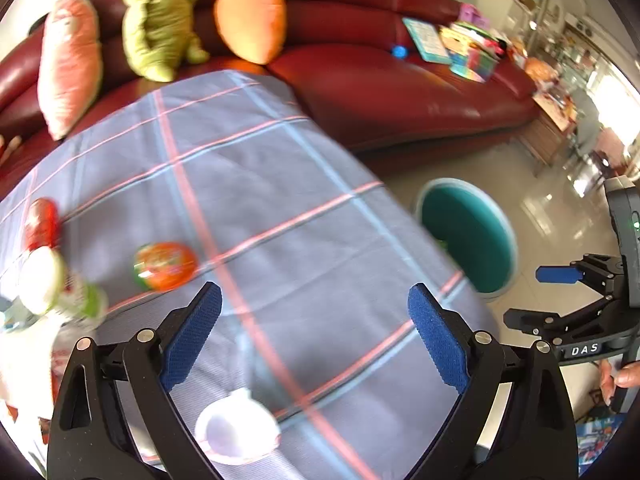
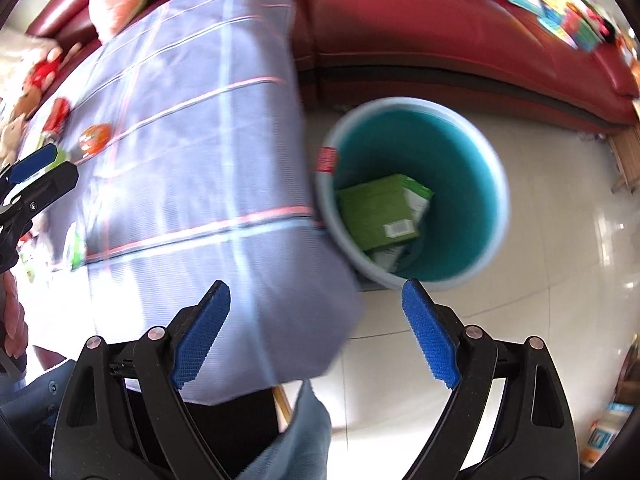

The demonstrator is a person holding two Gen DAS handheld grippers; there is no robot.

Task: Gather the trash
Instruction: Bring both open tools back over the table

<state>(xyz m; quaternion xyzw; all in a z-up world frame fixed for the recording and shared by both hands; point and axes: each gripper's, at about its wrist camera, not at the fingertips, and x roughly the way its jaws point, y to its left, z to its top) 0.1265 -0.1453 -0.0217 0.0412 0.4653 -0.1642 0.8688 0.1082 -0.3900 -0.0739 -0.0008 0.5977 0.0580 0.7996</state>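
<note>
Hovering with jaws spread and empty, the left gripper (image 1: 314,332) has a white cup (image 1: 237,428) beneath; right gripper (image 2: 316,328), also spread, faces the bin (image 2: 496,184).

Red leather sofa (image 1: 400,92) bearing carrot plush (image 1: 251,20), green plush (image 1: 158,20), pink cushion (image 1: 70,64), picture books (image 1: 426,40); grey checked tablecloth (image 1: 248,184); glossy tiled floor (image 2: 560,272).

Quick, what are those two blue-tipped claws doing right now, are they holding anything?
Left gripper: open, holding nothing, above the checked tablecloth.
Right gripper: open, holding nothing, near the teal bin.
</note>
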